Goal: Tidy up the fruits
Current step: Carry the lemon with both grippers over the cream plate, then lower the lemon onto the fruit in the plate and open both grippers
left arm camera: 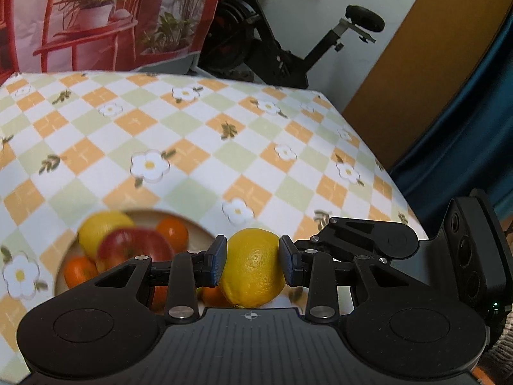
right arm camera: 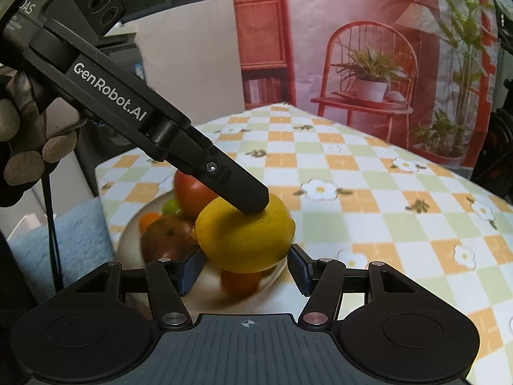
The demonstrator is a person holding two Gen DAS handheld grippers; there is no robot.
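A yellow lemon (left arm camera: 253, 266) hangs above the table, and my left gripper (left arm camera: 253, 263) is shut on it, its blue pads pressing both sides. In the right wrist view the same lemon (right arm camera: 243, 234) sits under a black finger (right arm camera: 243, 192) of the left gripper. My right gripper (right arm camera: 246, 269) stands open just below it, pads flanking but not pressing. A cream plate (left arm camera: 197, 237) at lower left holds a red apple (left arm camera: 134, 247), another lemon (left arm camera: 102, 227) and several oranges. The plate (right arm camera: 131, 234) lies beneath both grippers.
The checkered flowered tablecloth (left arm camera: 192, 134) stretches ahead and right, with the table edge (left arm camera: 378, 147) at the right. Beyond stand an exercise bike (left arm camera: 272, 38), a printed backdrop (right arm camera: 368, 64) and a blue curtain (left arm camera: 465, 128). A gloved hand (right arm camera: 19, 147) holds the left gripper. A light blue towel (right arm camera: 80, 240) lies beside the table.
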